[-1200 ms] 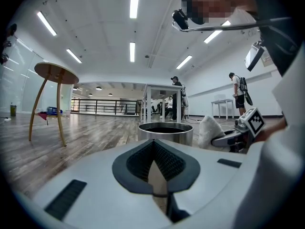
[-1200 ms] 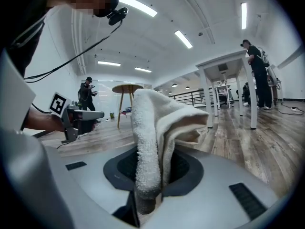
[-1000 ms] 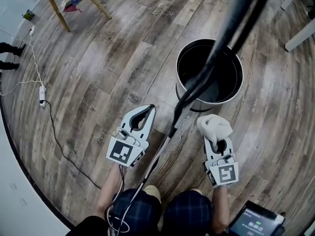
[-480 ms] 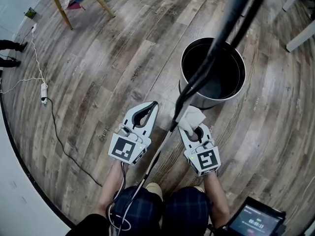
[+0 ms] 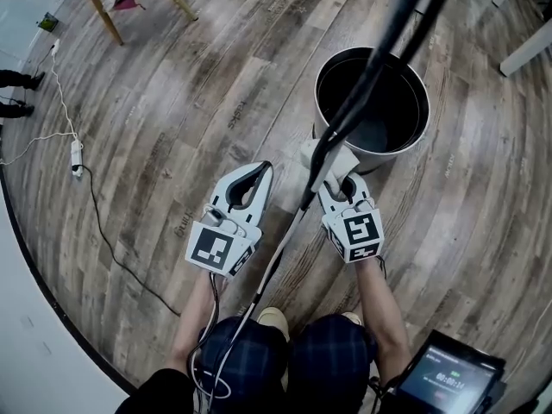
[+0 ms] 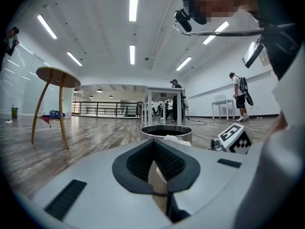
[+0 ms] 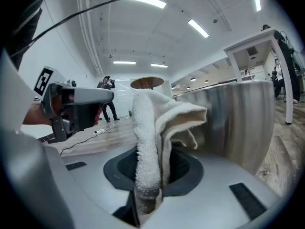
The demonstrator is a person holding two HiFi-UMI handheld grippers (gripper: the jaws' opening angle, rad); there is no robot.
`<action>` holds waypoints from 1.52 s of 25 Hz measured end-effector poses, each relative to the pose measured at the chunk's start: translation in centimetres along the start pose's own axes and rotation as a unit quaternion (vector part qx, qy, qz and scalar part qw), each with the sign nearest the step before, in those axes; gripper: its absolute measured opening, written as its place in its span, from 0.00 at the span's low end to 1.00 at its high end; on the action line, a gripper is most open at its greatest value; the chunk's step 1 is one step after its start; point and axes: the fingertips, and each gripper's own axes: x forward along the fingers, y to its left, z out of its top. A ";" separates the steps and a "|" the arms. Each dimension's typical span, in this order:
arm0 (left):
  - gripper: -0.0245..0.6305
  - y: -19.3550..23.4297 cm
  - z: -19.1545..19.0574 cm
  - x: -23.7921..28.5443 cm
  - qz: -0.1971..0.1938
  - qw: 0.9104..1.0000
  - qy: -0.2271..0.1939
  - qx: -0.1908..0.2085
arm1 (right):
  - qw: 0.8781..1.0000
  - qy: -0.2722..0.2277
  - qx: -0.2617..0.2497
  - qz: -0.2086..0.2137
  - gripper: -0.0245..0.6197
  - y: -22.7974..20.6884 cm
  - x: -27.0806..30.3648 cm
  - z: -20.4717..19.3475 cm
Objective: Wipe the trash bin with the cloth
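Only right gripper view shows the right hand-held gripper (image 7: 148, 175) clenching the cloth (image 7: 152, 123) against the trash bin (image 7: 238, 123) wall. Left hand-held gripper (image 5: 259, 175) is closed and empty. Cloth was farther from the bin earlier.

The wood-plank floor (image 5: 172, 119) carries a white cable (image 5: 62, 102) running to a power strip (image 5: 76, 157), with a black cable (image 5: 110, 253) trailing from it. 2 wooden table legs (image 5: 99, 11) slant at top left. A lit screen (image 5: 442, 379) sits at lower right.
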 end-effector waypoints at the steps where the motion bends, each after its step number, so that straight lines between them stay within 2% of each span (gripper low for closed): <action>1: 0.03 -0.1 0.0 -0.1 0.000 1.000 0.001 -0.001 | 1.000 0.002 0.001 -0.005 0.18 -0.3 0.1 -0.2; 9: 0.03 -0.6 -0.1 -0.9 -0.001 1.000 0.002 -0.004 | 0.999 0.006 0.009 -0.046 0.18 -2.6 -1.7 -1.3; 15: 0.03 -1.8 -0.3 -0.5 -0.018 1.000 0.003 0.004 | 0.997 -0.001 0.010 -0.080 0.18 -5.0 -4.7 -2.1; 23: 0.03 -3.1 -0.7 -0.4 -0.024 1.000 0.006 0.001 | 0.989 -0.013 0.044 -0.141 0.18 -10.0 -8.9 -3.3; 31: 0.03 -3.2 -0.7 -0.3 -0.022 1.000 0.004 -0.002 | 0.981 -0.008 0.061 -0.185 0.18 -15.1 -10.4 -4.2; 38: 0.03 -3.7 -1.1 0.1 -0.026 1.000 0.009 -0.005 | 0.977 -0.006 0.070 -0.200 0.18 -17.2 -10.8 -4.7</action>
